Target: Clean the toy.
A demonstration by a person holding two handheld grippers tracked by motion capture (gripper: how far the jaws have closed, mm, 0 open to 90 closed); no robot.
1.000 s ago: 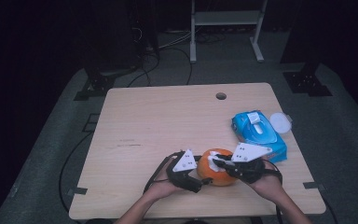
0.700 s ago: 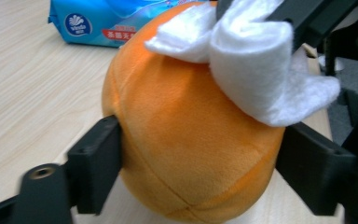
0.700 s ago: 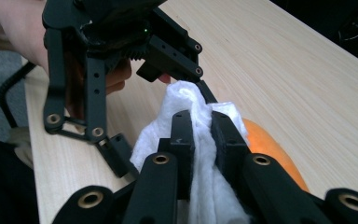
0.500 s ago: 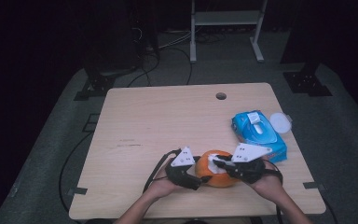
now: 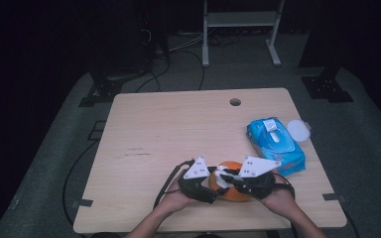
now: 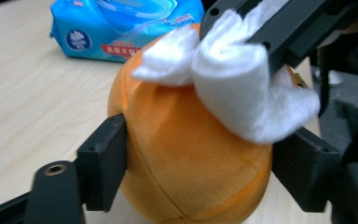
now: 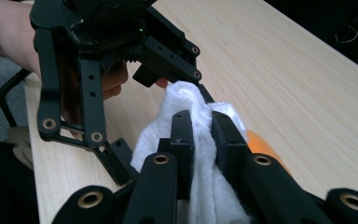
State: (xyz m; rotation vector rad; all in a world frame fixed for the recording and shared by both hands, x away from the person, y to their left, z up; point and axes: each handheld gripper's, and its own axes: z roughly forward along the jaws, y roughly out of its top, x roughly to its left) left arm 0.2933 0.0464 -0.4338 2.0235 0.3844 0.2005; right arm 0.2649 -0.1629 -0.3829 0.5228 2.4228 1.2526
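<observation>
An orange plush ball [image 5: 238, 194] rests near the table's front edge. In the left gripper view my left gripper [image 6: 205, 165] has a jaw against each side of the orange ball [image 6: 191, 158]; the jaws have just been closing and now press on it. My right gripper [image 7: 200, 126] is shut on a folded white wipe [image 7: 186, 100]. It holds the white wipe [image 6: 242, 93] against the top of the ball. In the high view the left gripper [image 5: 212, 186] and the right gripper [image 5: 226, 178] meet over the ball.
A blue pack of wet wipes [image 5: 275, 144] lies to the right of the hands, with a round white lid [image 5: 298, 130] beside it at the table's right edge. A cable hole [image 5: 235, 102] sits near the far edge. Bare wooden tabletop [image 5: 168, 129] spreads left and back.
Both hands stay at the ball. The left gripper's jaws have drawn in slightly against it, and the right gripper with the wipe has barely shifted.
</observation>
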